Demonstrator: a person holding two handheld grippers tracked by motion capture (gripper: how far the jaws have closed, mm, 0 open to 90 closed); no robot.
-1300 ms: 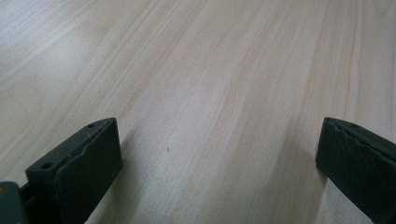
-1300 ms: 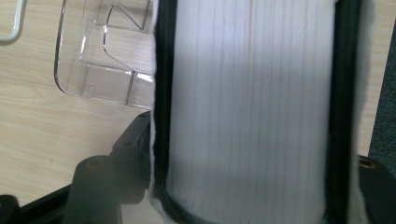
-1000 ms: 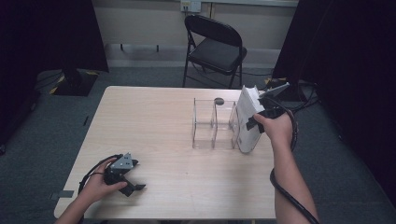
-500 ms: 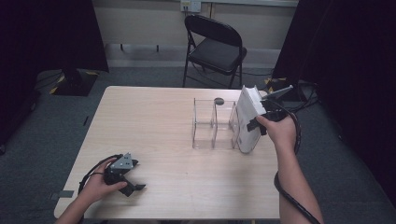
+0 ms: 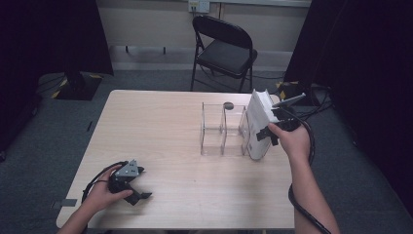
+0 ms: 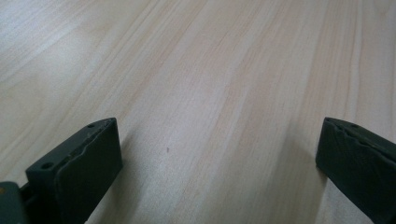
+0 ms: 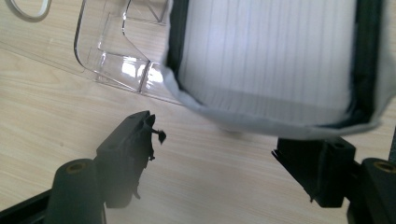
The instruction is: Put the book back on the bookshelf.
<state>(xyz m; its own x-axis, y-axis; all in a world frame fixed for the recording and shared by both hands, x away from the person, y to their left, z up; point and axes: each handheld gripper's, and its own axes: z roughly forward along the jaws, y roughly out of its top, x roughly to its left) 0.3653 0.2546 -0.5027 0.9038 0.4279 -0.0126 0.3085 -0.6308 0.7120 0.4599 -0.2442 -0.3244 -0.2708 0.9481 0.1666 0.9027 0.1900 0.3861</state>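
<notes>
Blocking the organiser [image 7: 116,51], white book [image 7: 271,60]

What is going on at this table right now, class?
A person works at a wooden table with a hand-held gripper in each hand. The right hand-held gripper is at a white book-like block with black edging, standing upright at the right end of a clear plastic divided organizer. Its jaws have just been opening and stand apart below the block, no longer pressing it. The left hand-held gripper rests open on the table's near left, holding nothing. A black folding chair stands beyond.
</notes>
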